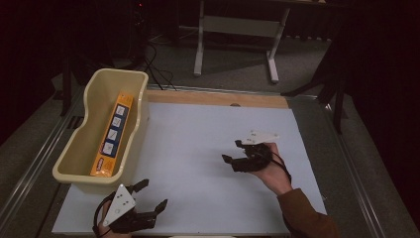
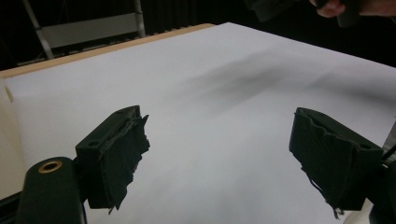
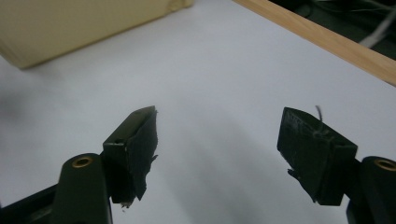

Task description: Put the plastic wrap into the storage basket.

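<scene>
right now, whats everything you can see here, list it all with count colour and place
bin: one, cream plastic, left side of the table
box: one, long, orange with a dark blue panel, lying inside the bin
sheet: one, white, covering the tabletop
table edge: one, pale wood strip, along the far side
frame: one, grey metal legs, on the floor beyond the table
cables: several, black, on the floor behind the bin
left gripper: one, black, near left, jaws open, nothing between them
right gripper: one, black, right of centre, jaws open, nothing between them
sleeve: one, brown, bottom right
</scene>
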`<state>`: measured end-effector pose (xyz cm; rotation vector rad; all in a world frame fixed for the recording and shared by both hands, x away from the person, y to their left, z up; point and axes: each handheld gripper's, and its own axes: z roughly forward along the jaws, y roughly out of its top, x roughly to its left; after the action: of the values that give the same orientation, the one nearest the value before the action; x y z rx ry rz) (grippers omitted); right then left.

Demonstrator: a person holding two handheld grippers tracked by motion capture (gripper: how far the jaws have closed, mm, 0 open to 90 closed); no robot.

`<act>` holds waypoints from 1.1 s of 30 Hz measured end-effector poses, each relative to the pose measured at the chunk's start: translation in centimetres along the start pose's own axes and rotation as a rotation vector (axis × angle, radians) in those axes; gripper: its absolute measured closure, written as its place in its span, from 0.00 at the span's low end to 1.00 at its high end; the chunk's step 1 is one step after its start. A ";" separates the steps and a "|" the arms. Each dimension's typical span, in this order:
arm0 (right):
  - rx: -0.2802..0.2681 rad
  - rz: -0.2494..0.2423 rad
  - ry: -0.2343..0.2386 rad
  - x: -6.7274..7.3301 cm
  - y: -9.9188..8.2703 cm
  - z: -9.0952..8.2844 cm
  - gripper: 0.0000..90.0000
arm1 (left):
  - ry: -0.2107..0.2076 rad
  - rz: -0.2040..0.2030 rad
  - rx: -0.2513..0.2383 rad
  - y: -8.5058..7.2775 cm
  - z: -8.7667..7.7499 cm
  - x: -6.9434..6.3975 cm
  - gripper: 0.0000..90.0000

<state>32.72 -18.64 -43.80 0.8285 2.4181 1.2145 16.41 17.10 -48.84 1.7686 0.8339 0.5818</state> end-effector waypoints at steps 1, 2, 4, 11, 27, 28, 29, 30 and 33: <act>-0.011 0.010 -0.010 -0.2 -0.7 -0.5 0.31 | 0.000 0.000 0.000 0.0 0.0 0.0 0.20; -0.011 0.010 -0.010 -0.2 -0.7 -0.5 0.31 | 0.000 0.000 0.000 0.0 0.0 0.0 0.20; -0.045 0.046 -0.023 -0.8 -2.4 -1.6 0.31 | 0.003 -0.003 0.004 0.0 0.0 0.1 0.20; -0.110 0.142 -0.065 -1.9 -6.9 -3.3 0.31 | 0.012 -0.006 0.021 -0.1 0.2 0.2 0.20; -0.157 0.171 -0.096 -2.2 -10.1 -5.6 0.26 | 0.024 -0.018 0.036 -0.2 0.4 0.3 0.20; -0.163 0.171 -0.101 -2.2 -10.2 -5.7 0.26 | 0.026 -0.022 0.038 -0.2 0.4 0.4 0.20; -0.167 0.156 -0.113 -2.2 -10.6 -6.1 0.26 | 0.027 -0.023 0.040 -0.2 0.5 0.4 0.20; -0.167 0.152 -0.118 -2.2 -10.7 -6.3 0.26 | 0.028 -0.024 0.043 -0.2 0.5 0.4 0.20; -0.164 0.146 -0.122 -2.1 -11.2 -6.7 0.26 | 0.032 -0.020 0.053 -0.2 0.6 0.4 0.20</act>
<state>26.98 -29.45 -48.85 1.0114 2.1613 1.3522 17.05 17.09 -49.24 1.8007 0.8958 0.5814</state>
